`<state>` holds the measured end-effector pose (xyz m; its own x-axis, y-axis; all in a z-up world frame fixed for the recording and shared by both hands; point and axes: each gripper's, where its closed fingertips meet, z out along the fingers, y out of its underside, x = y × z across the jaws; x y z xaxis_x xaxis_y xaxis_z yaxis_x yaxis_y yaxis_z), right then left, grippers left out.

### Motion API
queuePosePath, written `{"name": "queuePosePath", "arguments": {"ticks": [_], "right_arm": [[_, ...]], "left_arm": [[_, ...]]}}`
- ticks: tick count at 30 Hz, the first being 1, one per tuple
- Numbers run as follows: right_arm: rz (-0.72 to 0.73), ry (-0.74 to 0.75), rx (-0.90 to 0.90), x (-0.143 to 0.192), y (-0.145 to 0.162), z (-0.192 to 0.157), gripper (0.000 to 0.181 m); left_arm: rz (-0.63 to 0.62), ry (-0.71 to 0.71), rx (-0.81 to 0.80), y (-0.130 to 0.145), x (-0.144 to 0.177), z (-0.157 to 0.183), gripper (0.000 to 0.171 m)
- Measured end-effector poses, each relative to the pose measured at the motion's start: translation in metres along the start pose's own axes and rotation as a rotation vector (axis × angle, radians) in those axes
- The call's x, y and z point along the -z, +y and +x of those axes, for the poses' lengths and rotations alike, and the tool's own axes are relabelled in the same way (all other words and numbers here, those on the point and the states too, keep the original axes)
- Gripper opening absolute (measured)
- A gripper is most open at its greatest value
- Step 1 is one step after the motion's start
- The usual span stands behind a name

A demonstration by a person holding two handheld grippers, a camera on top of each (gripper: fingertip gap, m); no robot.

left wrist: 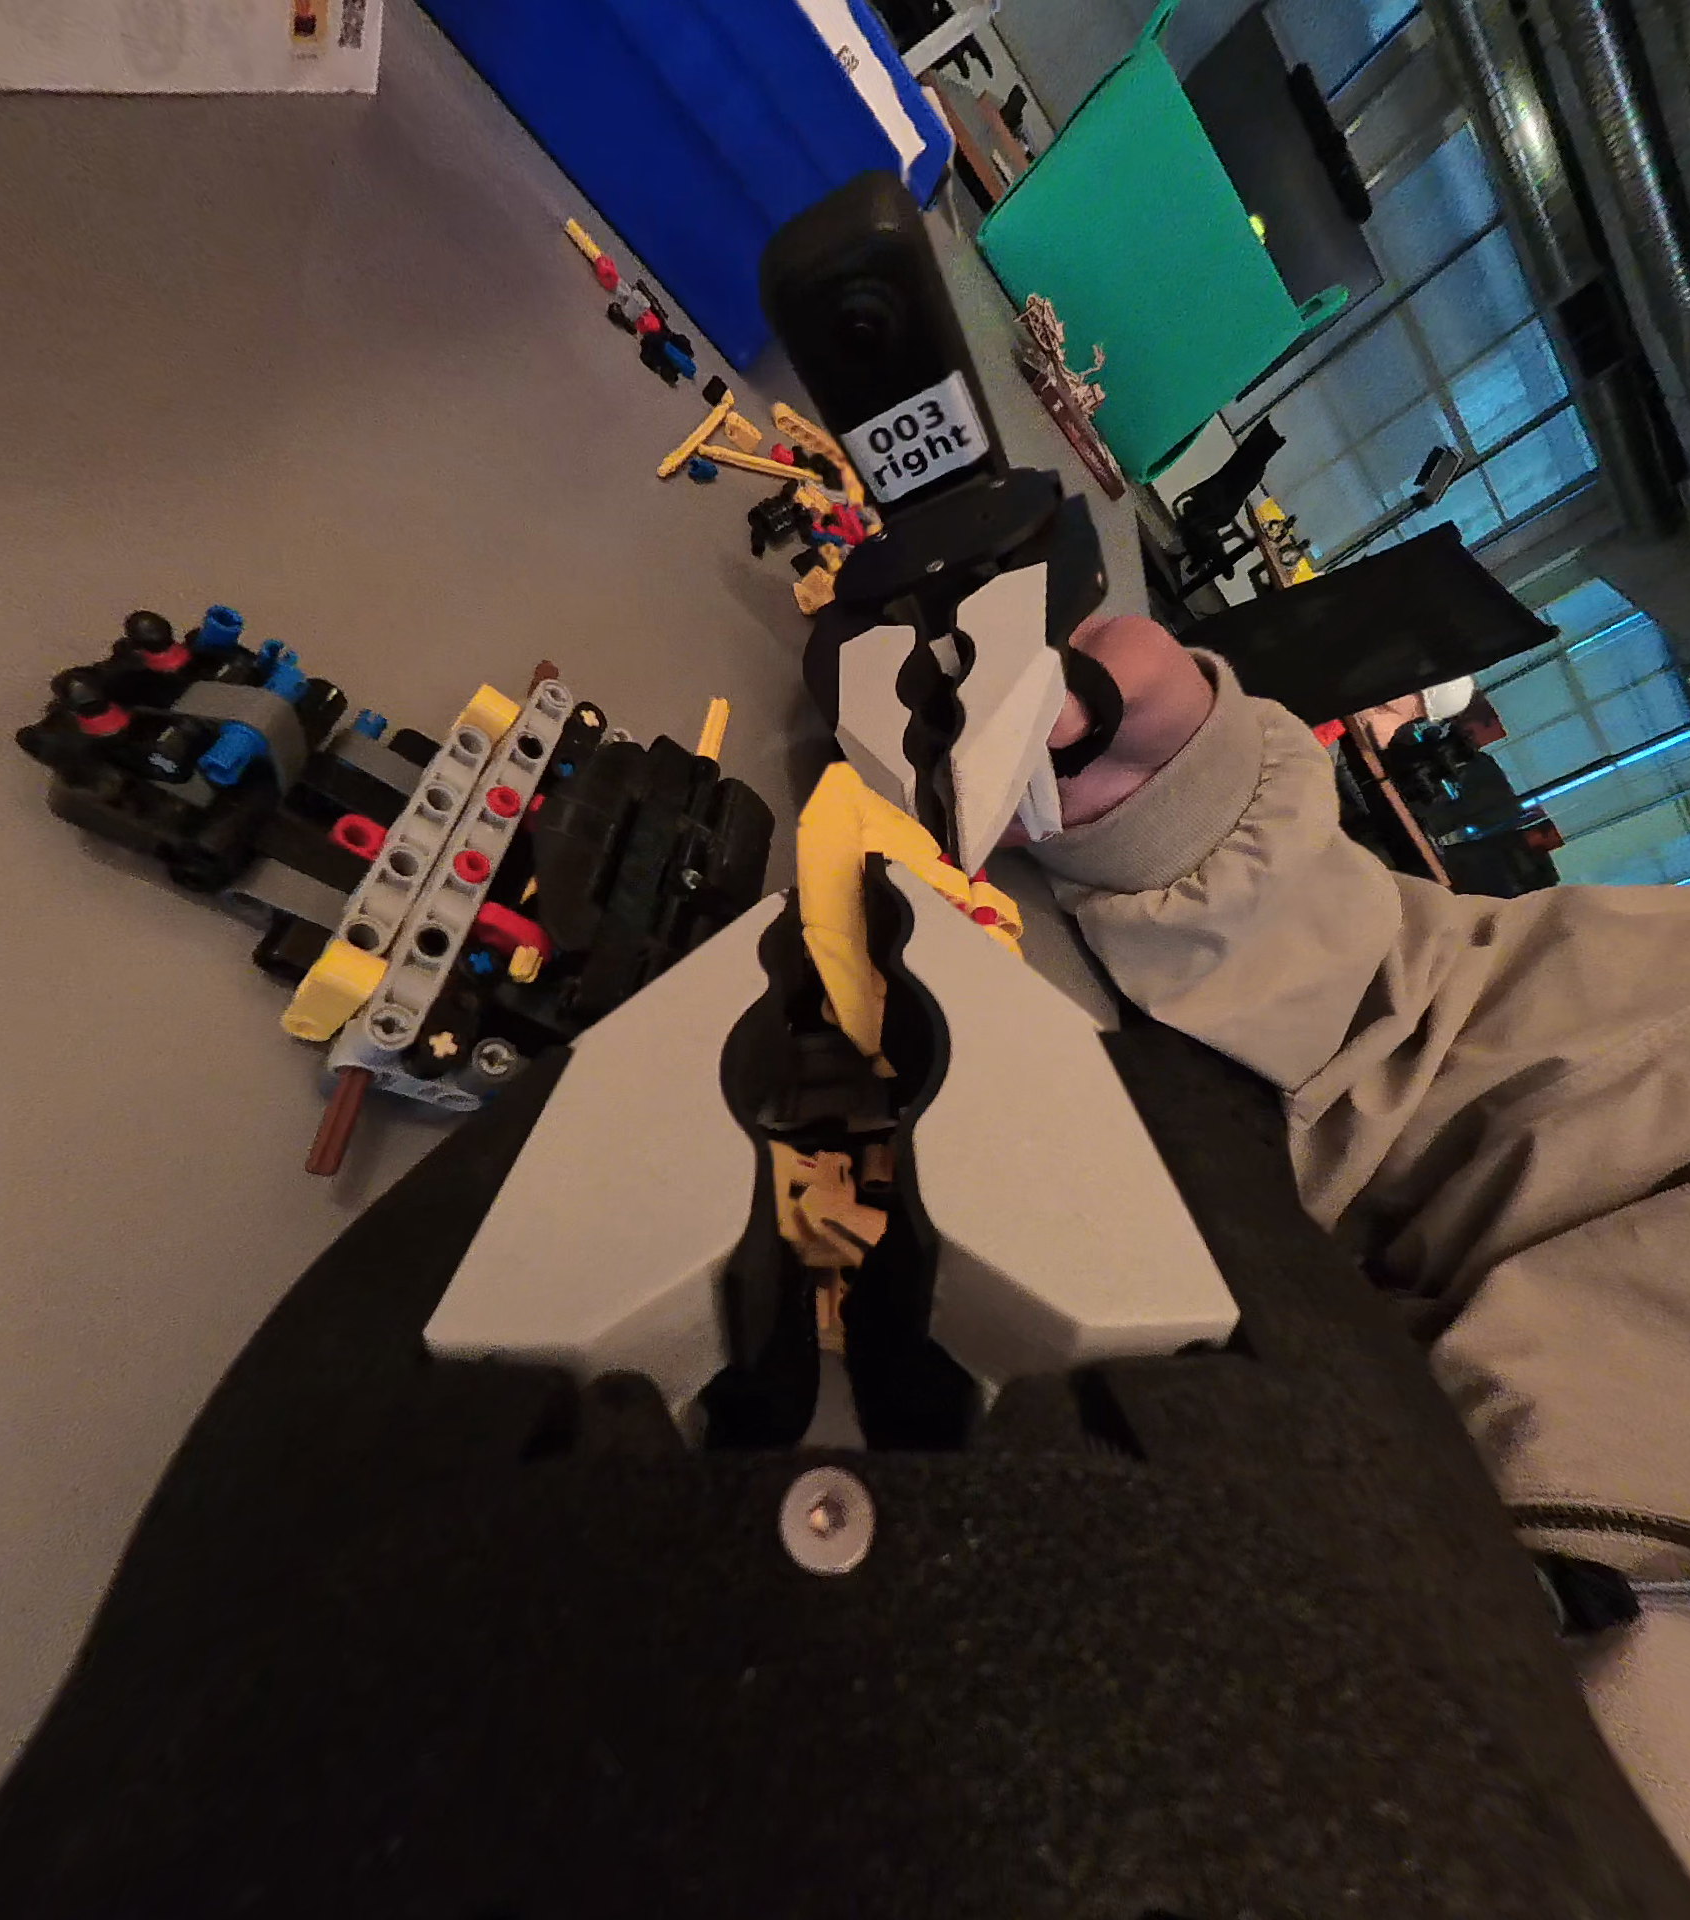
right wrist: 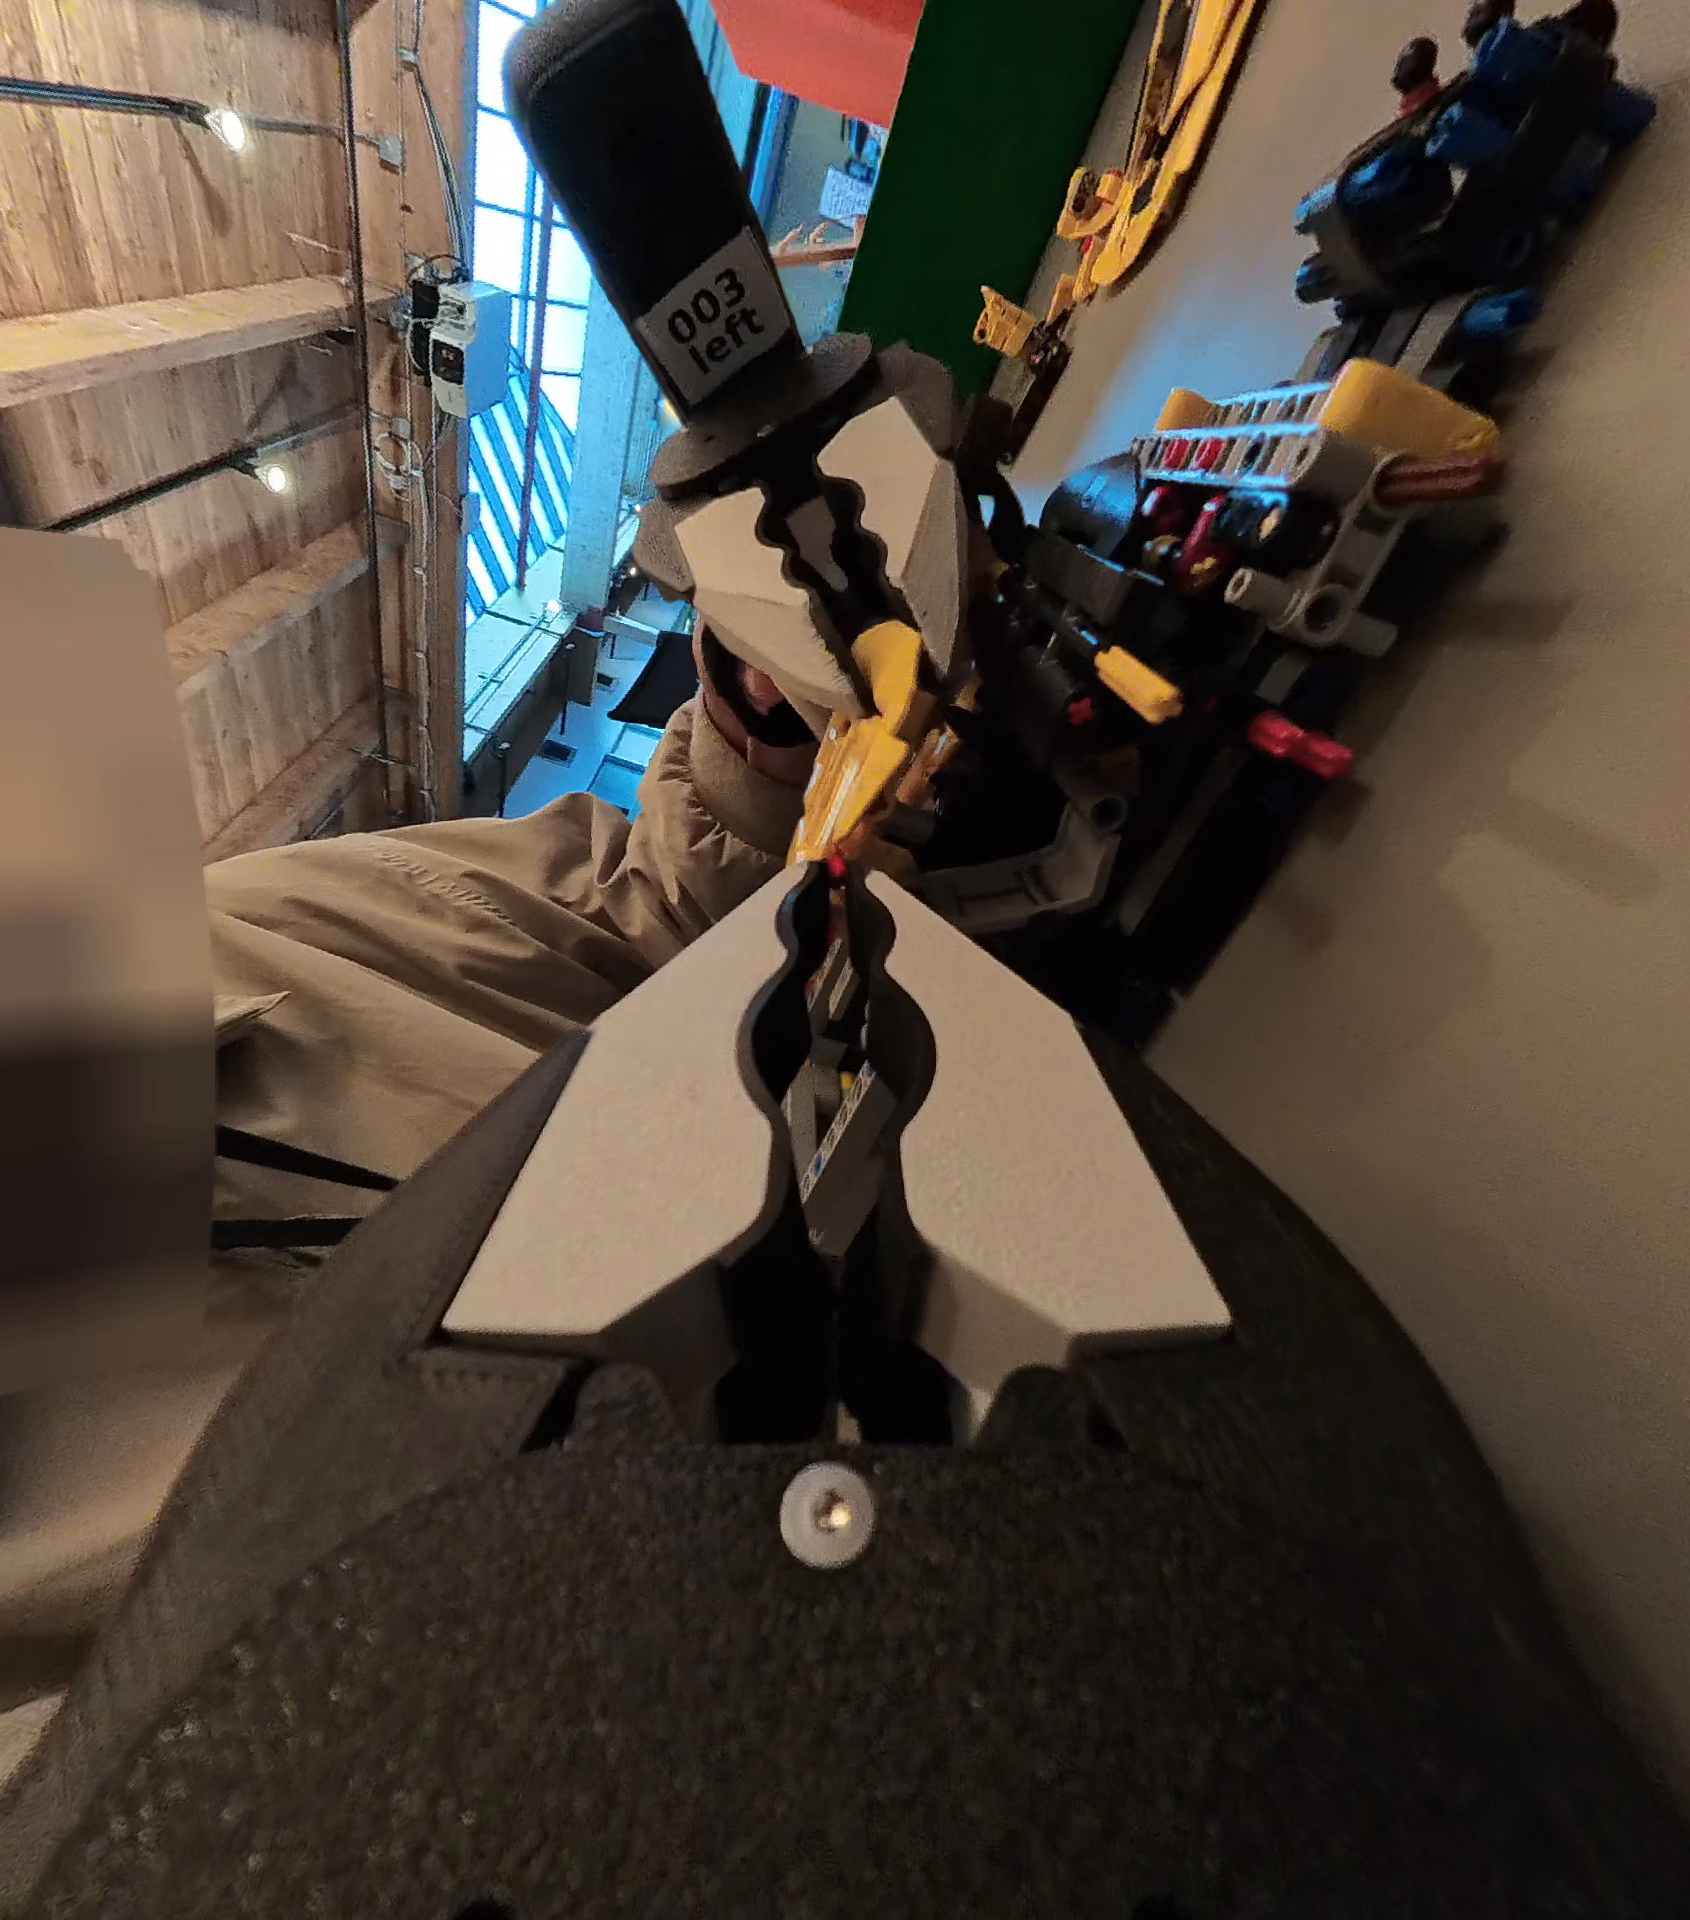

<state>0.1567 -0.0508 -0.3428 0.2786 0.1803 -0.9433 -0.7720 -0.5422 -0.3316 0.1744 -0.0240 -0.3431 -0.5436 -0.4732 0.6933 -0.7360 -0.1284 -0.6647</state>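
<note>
Matte grey table (left wrist: 197, 416); both grippers pinch one knobbly yellow brick assembly (left wrist: 846, 914).

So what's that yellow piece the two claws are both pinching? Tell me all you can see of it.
The yellow brick assembly looks like glossy plastic: a curved yellow panel joined to smaller yellow, black and red pieces. It is held in the air above the grey table, near the large brick model but apart from it. The left gripper is shut on one end and the right gripper on the other, tips nearly meeting.
</note>
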Motion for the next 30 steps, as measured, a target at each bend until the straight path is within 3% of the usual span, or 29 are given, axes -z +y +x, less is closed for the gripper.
{"name": "queuePosePath", "arguments": {"ticks": [17,21,24,26,27,30], "right_arm": [[0.018,0.045,0.001,0.024,0.001,0.001,0.0],[0.008,0.086,0.042,0.024,0.004,-0.002,0.001],[0.004,0.062,0.024,0.024,0.003,-0.001,0.001],[0.01,0.026,0.002,0.019,0.002,-0.001,0.001],[0.008,0.022,0.003,0.015,0.002,-0.002,0.001],[-0.019,0.037,0.015,0.008,0.002,-0.002,0.001]], "left_arm": [[-0.016,0.056,0.022,0.004,-0.009,0.008,0.006],[-0.013,0.02,-0.042,0.0,-0.01,0.012,0.005],[-0.009,-0.065,-0.206,-0.002,-0.01,0.011,0.007],[-0.027,-0.13,-0.316,-0.005,-0.004,0.01,0.02],[-0.011,-0.135,-0.39,-0.009,-0.001,0.018,0.045],[-0.079,-0.253,-0.651,-0.005,-0.005,0.028,0.066]]}}
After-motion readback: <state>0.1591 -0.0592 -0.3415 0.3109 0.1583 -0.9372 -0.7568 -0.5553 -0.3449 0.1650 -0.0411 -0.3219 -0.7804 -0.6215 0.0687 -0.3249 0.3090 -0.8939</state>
